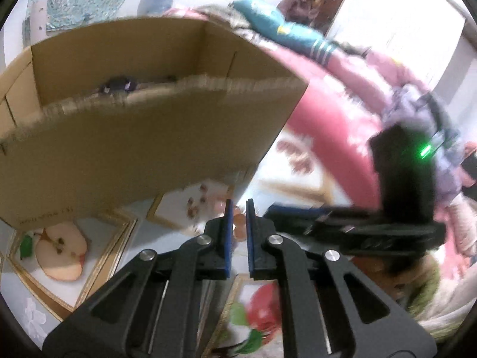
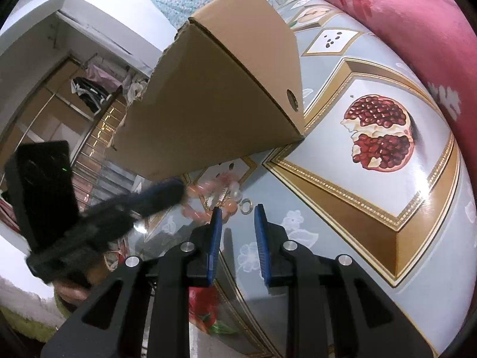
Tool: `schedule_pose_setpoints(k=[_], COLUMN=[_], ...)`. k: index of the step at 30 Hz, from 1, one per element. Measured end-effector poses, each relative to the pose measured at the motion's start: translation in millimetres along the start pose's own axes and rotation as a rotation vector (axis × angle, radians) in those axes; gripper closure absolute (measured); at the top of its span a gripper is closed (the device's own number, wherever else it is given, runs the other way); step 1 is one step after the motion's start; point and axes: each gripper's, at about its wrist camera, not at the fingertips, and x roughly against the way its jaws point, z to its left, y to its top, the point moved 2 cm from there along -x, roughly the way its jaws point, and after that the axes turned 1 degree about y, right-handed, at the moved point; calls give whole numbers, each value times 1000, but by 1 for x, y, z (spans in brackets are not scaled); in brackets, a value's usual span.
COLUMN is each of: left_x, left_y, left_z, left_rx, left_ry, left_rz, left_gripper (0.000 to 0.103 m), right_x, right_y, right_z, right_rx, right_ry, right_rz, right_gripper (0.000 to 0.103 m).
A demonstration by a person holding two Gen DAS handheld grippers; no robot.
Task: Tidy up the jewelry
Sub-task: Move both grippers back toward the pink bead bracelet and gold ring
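Observation:
A pink bead bracelet [image 2: 205,191] lies on the fruit-print tablecloth [image 2: 369,226] beside a small silver ring [image 2: 245,204], just in front of a cardboard box [image 2: 220,101]. The right gripper [image 2: 237,212] is open and empty, its tips just short of the ring. The left gripper [image 1: 238,205] is nearly closed with a narrow gap, and pink beads [image 1: 238,219] show between and beyond its tips; it is blurred in the right wrist view [image 2: 167,197]. The open box [image 1: 143,125] holds a dark item [image 1: 119,85].
A pink quilt [image 2: 417,29] lies along the table's far side. The other gripper's body [image 1: 399,185] crosses the right of the left wrist view. A person [image 1: 304,3] stands by a door in the background.

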Motion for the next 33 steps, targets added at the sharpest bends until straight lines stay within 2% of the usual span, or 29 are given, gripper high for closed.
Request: schedule_pose_setpoints(k=[3,4,5,8,13,17,20,21,23,27,29,30,32,33], left_x=[20,28,35,53,70,69,55,52,44,23,11,5,4,7], left_y=[9,10,10,5,-19,-36,-38,-38,-34,-29,-32,-37,-42,-43], left_z=[6,10,14,30,81,97,78,73,52,16,7,6,15,23], left_rx=[49,70,86,151,303,353,298,272,176,-21,-101,-141,-145,-122], left_ry=[-72,-102,-121,-145,-44,-1,-11,-8,18,106,181,244,299,294], left_rz=[-41,-52,-59,-69,-68,-39,-4,1,5,27,64,85,94,91], left_gripper=[96,103,103,103,103,103,98,92,86,75,75,75,73,72], right_x=[2,2,3,5,6,4,2,2,1,1,1,1,1,1], right_y=[0,0,0,0,-1,-1,0,0,-1,-1,-2,-2,-1,-1], right_z=[-2,-3,-3,-6,-6,-1,2,2,4,6,5,5,6,6], right_rx=[1,0,-1,-4,-2,2,2,2,2,-1,-5,-5,1,4], right_ry=[-2,-1,-1,-1,-5,-9,-17,-19,-26,-38,-41,-44,-52,-54], right_rz=[-2,-2,-2,-3,-3,5,6,5,4,0,-2,-3,-3,-2], right_gripper=[80,80,80,80,80,80,80,80,80,80,80,80,80,80])
